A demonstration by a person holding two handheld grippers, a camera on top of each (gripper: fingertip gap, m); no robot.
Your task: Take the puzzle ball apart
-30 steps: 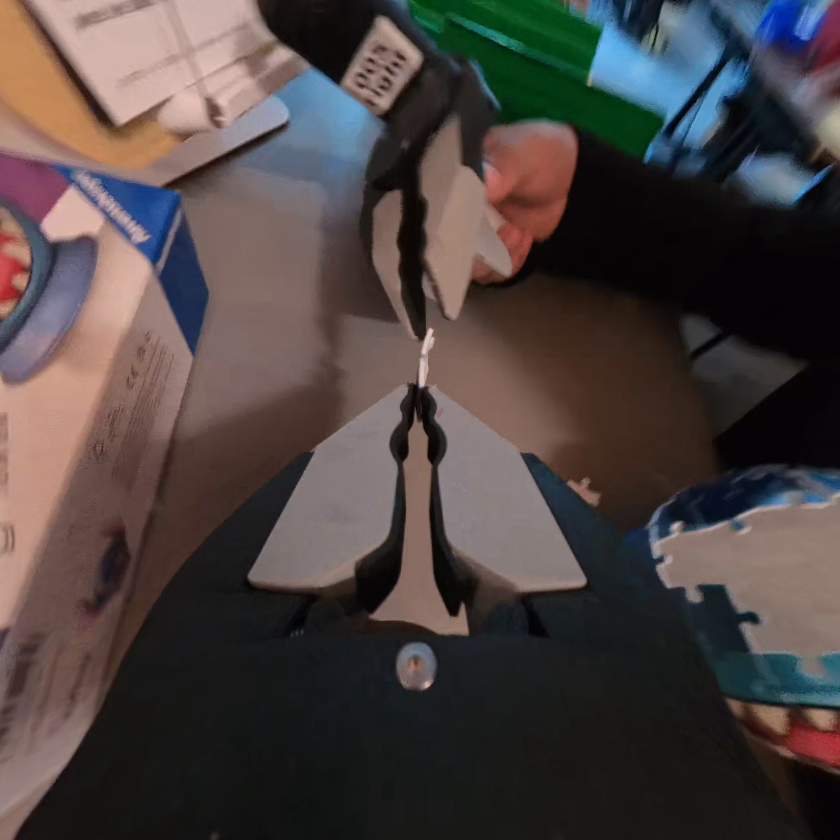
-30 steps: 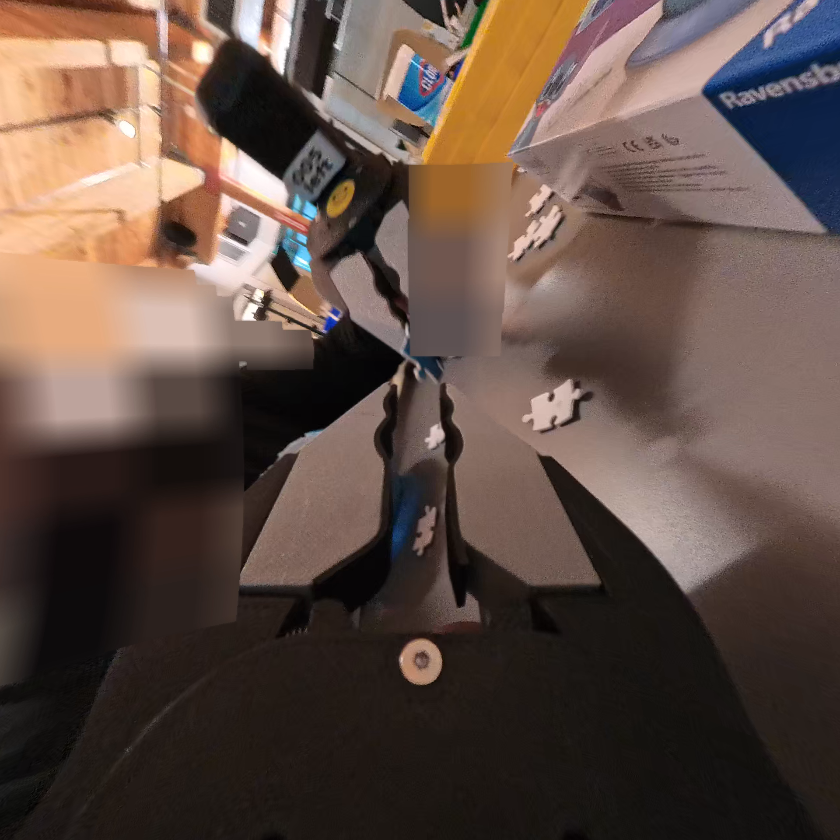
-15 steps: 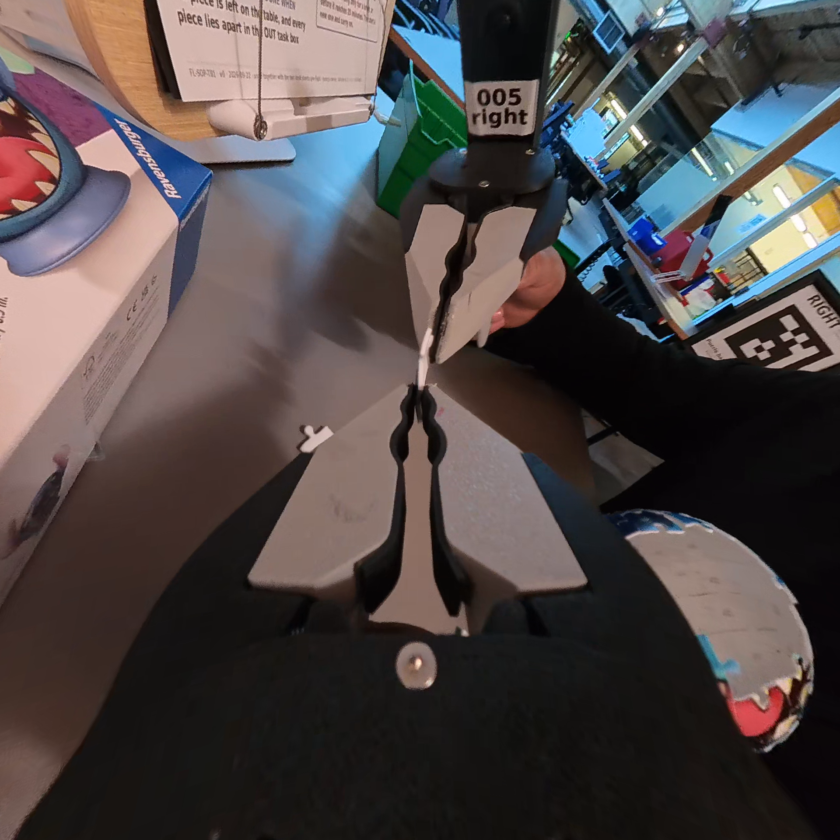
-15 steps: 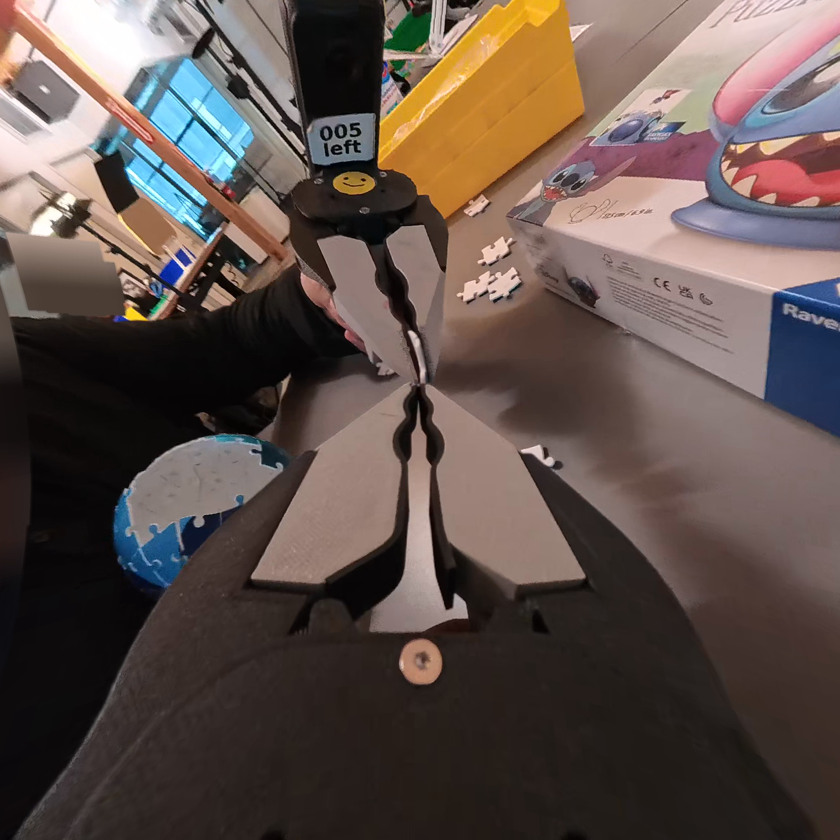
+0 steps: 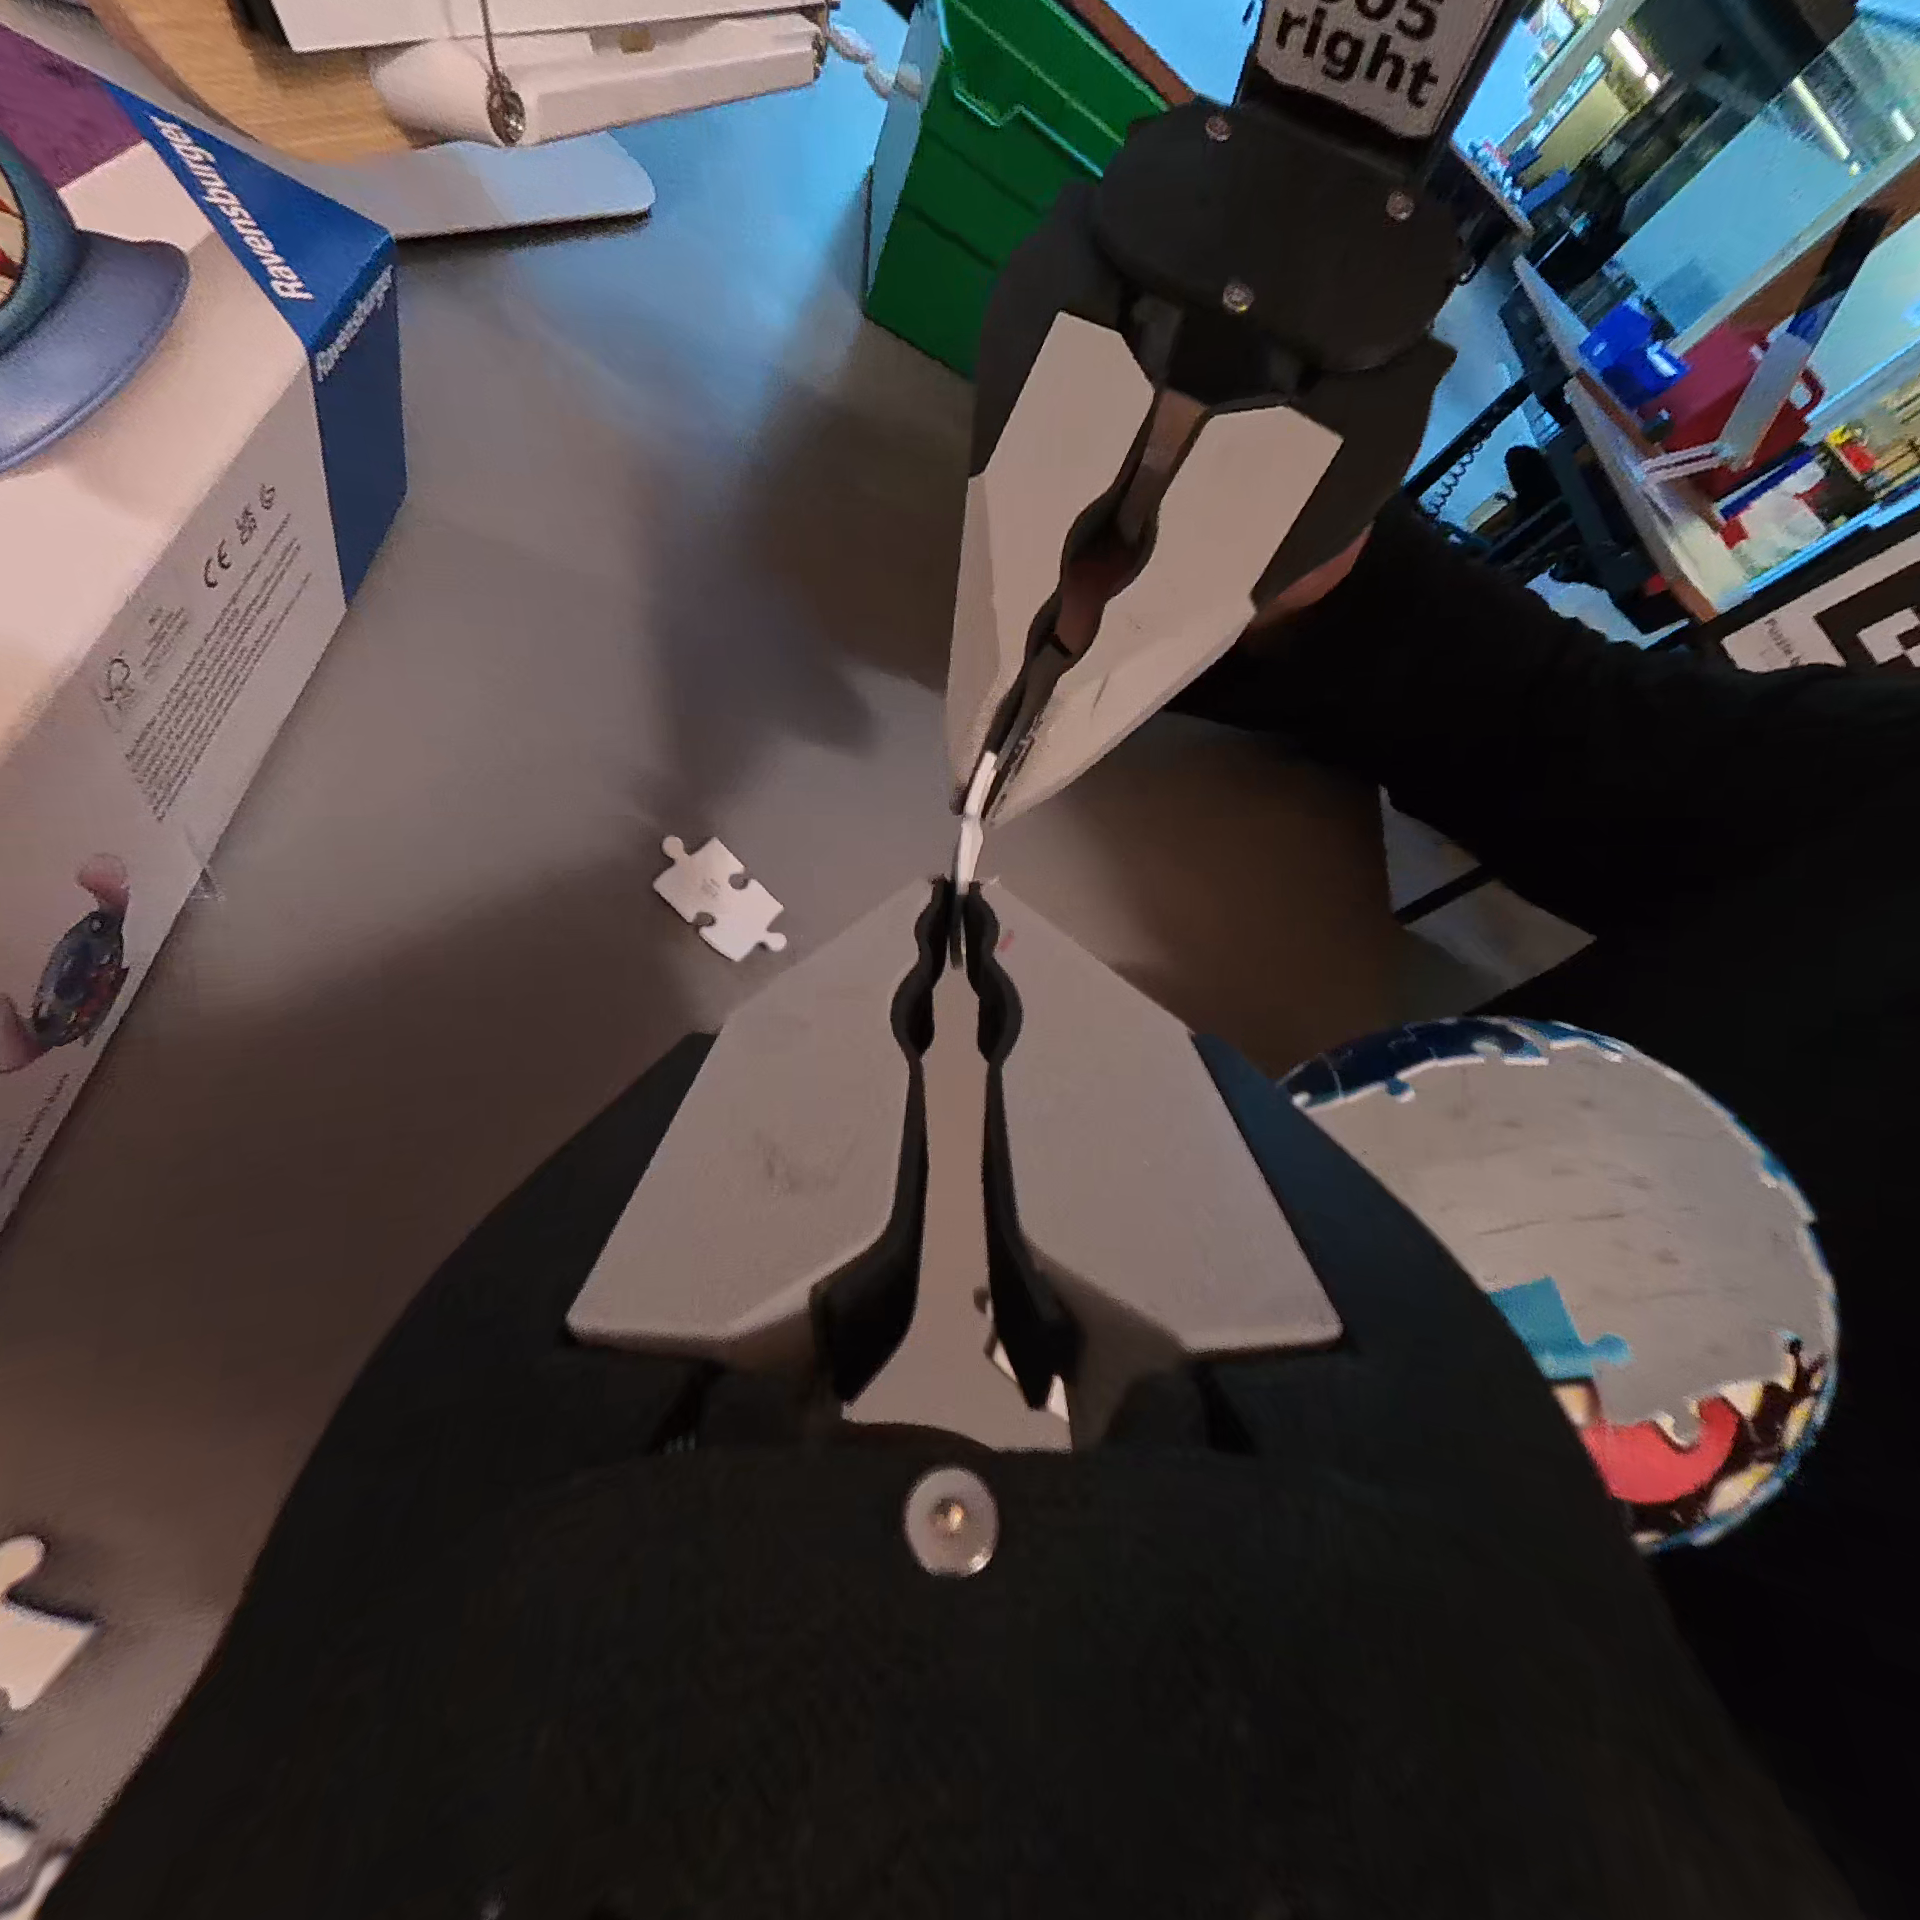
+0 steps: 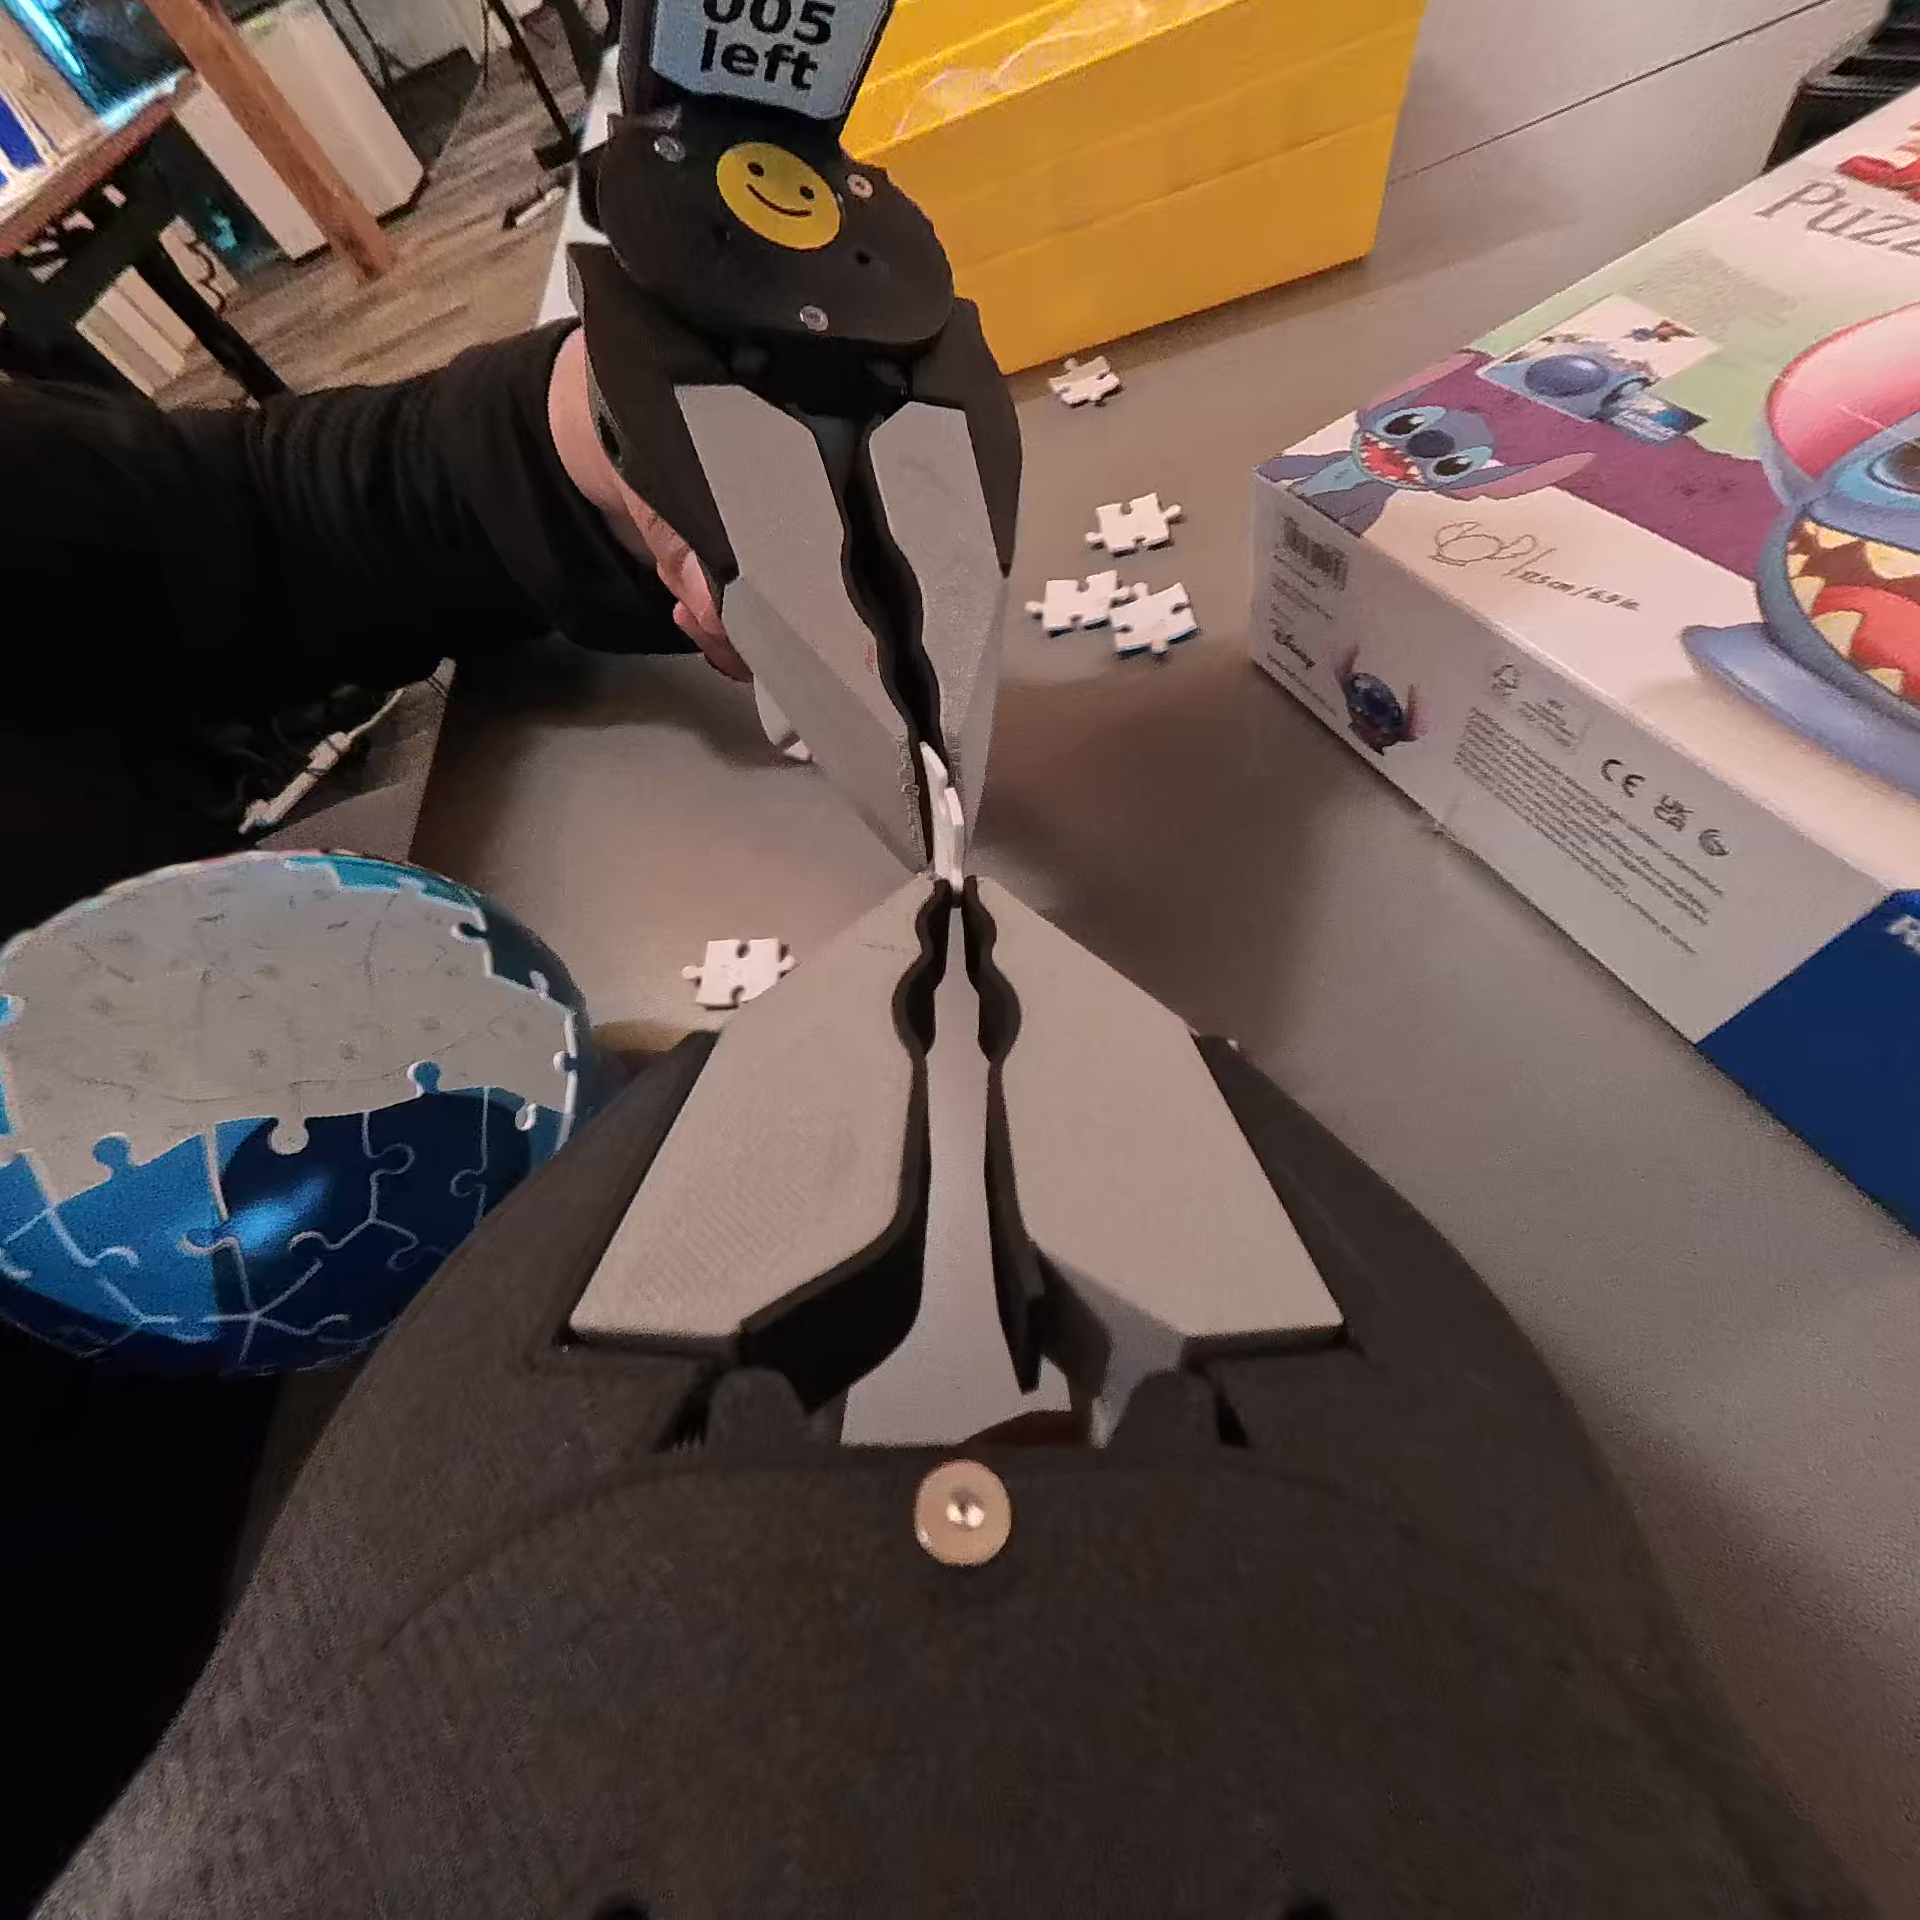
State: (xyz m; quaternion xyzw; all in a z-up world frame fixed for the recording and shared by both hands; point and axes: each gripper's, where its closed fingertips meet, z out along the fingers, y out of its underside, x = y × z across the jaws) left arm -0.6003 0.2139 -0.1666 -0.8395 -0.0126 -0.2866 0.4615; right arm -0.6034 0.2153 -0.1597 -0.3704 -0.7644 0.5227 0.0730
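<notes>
Both tongs are closed on one small cluster of joined white-backed puzzle pieces (image 6: 943,821), held tip to tip above the bench (image 6: 1299,1039). The left tongs (image 5: 958,902) pinch one end of the cluster; the right tongs (image 6: 951,896) pinch the other end. The step in hand appears to be pulling two interlocked pieces apart.

The puzzle ball (image 6: 260,1101) rests at the near edge of the bench, beside the person's black sleeve (image 6: 312,520). Its upper part is gone, exposing the white inner face, while the blue lower shell remains assembled.

Loose pieces (image 6: 1117,613) lie face down near the puzzle box (image 6: 1558,665); a further single piece (image 5: 719,910) lies just below the tongs. A yellow bin (image 6: 1143,156) stands behind.

Judged progress: early to middle. A few pieces are removed; most of the ball is left to dismantle.
</notes>
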